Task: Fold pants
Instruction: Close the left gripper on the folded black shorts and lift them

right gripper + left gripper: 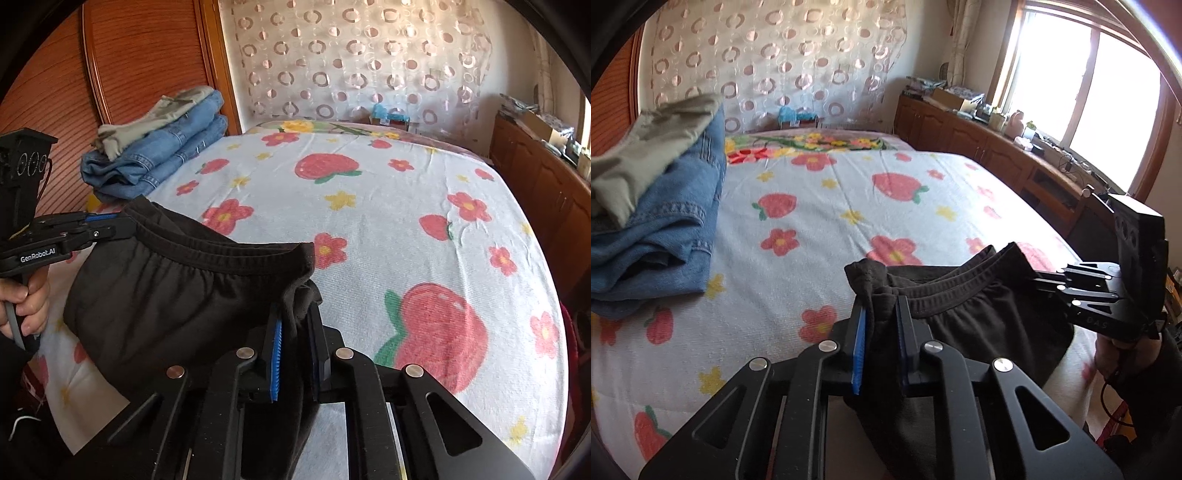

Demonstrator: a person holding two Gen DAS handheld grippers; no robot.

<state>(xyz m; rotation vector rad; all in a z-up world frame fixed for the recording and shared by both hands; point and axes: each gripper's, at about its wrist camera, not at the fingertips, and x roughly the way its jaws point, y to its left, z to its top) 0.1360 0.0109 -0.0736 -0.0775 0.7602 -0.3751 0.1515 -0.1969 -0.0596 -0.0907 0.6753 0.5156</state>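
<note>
Black linkage of my left gripper (881,314) fills the near edge of the left wrist view; its two blue-padded fingers are clenched on a bunched corner of the black pants (979,306) at the elastic waistband. Same picture on the right wrist view: my right gripper (297,325) pinches the opposite waistband corner between its pads, fabric wadded up between them.

Pants (177,291) hang stretched between the two tongs, waistband taut and running from one grip to the other, the rest of the cloth drooping below. Lower fabric appears to lie against the near edge of the bed; I cannot tell how much of it rests there.

Each gripper shows in the other's view: the right one (1082,291) at the right side, the left one (99,229) at the left side with my left hand (26,306) around its handle.

Bed cover (388,206) is white with red strawberries and flowers. At its far left corner sits a stack of folded blue jeans (162,155) with a pale green garment (147,118) on top, well apart from the pants. Wooden cabinets (960,136) run along the window side.
</note>
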